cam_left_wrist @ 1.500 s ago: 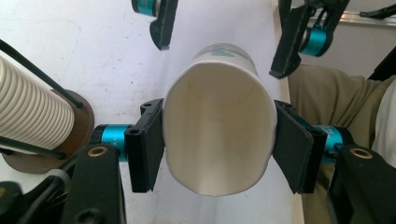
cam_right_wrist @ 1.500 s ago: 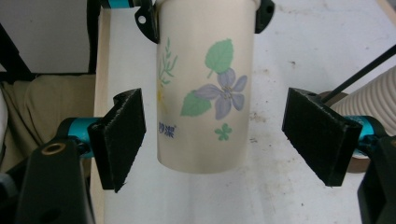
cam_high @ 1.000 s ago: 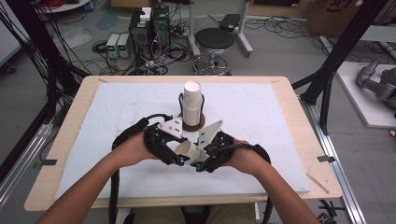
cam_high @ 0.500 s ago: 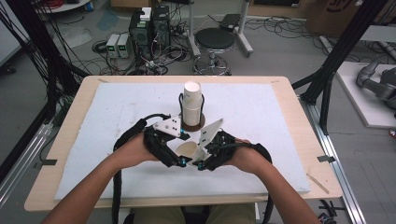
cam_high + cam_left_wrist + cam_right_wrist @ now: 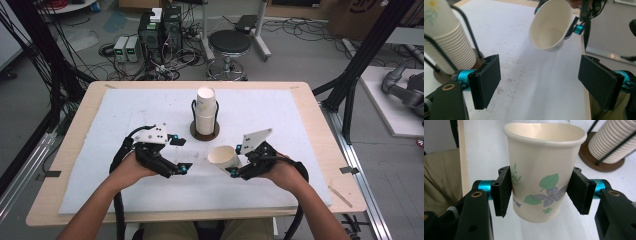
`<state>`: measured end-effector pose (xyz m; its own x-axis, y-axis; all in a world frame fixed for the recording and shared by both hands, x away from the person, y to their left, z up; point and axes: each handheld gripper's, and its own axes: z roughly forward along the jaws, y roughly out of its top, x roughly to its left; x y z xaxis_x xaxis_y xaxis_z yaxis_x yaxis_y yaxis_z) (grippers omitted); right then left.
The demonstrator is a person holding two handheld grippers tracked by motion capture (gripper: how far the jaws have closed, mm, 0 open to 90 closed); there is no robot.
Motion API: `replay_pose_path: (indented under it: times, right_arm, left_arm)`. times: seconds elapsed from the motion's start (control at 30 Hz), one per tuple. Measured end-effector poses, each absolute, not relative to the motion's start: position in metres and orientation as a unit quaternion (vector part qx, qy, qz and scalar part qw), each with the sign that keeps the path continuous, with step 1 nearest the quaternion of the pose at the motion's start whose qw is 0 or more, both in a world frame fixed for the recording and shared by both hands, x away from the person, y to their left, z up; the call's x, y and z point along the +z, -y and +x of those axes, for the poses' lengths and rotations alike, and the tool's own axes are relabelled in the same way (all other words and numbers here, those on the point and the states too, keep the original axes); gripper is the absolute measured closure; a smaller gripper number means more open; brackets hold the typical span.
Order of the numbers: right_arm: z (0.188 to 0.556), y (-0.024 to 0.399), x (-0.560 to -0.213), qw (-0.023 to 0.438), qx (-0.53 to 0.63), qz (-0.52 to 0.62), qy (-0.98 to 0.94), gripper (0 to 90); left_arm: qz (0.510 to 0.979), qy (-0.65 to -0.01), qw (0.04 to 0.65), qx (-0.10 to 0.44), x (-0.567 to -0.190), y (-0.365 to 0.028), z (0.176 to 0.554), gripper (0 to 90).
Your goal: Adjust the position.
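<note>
The paper cup [image 5: 224, 158] was let go by the left gripper [image 5: 176, 154], its jaws just opened wide and empty, and the hands were drawn apart; the cup was kept clamped in the right gripper [image 5: 234, 160], so the handover looked complete.

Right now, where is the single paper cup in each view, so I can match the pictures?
High view: the paper cup is right of centre, lying tilted in the right gripper.
Left gripper view: top centre, its mouth facing the camera.
Right gripper view: centre, clamped between the jaws.
Shared landmark: the cup stack in its holder.
</note>
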<state>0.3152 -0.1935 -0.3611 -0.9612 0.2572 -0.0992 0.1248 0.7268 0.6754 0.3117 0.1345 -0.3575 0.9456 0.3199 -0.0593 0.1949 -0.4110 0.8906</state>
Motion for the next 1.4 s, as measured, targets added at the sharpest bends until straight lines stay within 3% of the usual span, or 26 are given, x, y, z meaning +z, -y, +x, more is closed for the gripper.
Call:
replay_pose_path:
  times: [0.57,1.4]
  right_arm:
    - [0.301,0.244,-0.387,0.139,0.482,0.185,-0.845,40.0]
    - [0.305,0.281,-0.392,0.224,0.542,0.272,-0.763,38.9]
  left_arm:
    - [0.77,-0.22,0.584,0.134,-0.399,-0.173,0.304,18.7]
    - [0.737,-0.281,0.595,0.158,-0.423,-0.2,0.301,18.6]
